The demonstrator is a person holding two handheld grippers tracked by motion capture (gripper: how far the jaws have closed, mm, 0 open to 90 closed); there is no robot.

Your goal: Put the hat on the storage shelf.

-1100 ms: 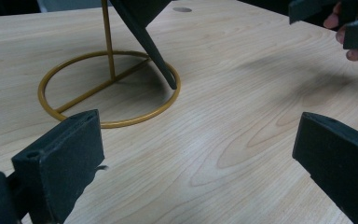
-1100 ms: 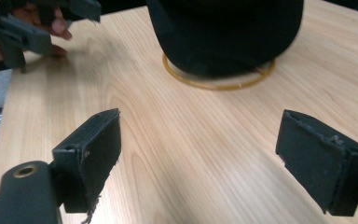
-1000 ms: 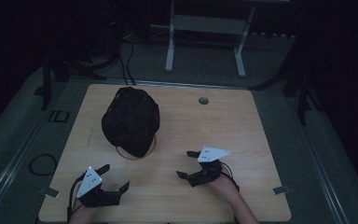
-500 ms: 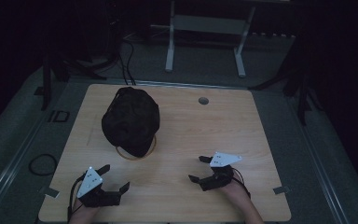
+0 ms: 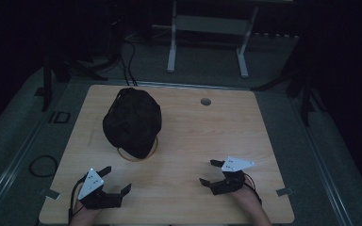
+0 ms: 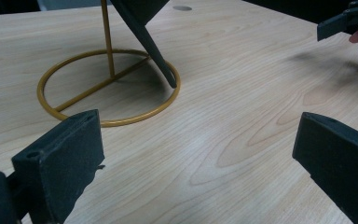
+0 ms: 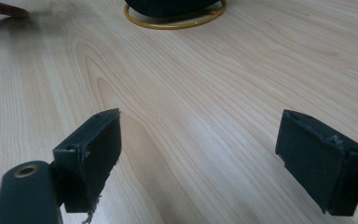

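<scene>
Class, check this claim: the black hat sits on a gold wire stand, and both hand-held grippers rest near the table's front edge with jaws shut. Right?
Not quite. The left hand-held gripper and right hand-held gripper have open jaws, as both gripper views show. The black hat does sit on the gold wire stand.

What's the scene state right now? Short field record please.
surface: wooden table
item: black hat on a gold wire stand
stand base: round ring, flat on table
left gripper: open, holds nothing, near table's front edge
right gripper: open, holds nothing, near table's front edge
contact with hat: none
</scene>
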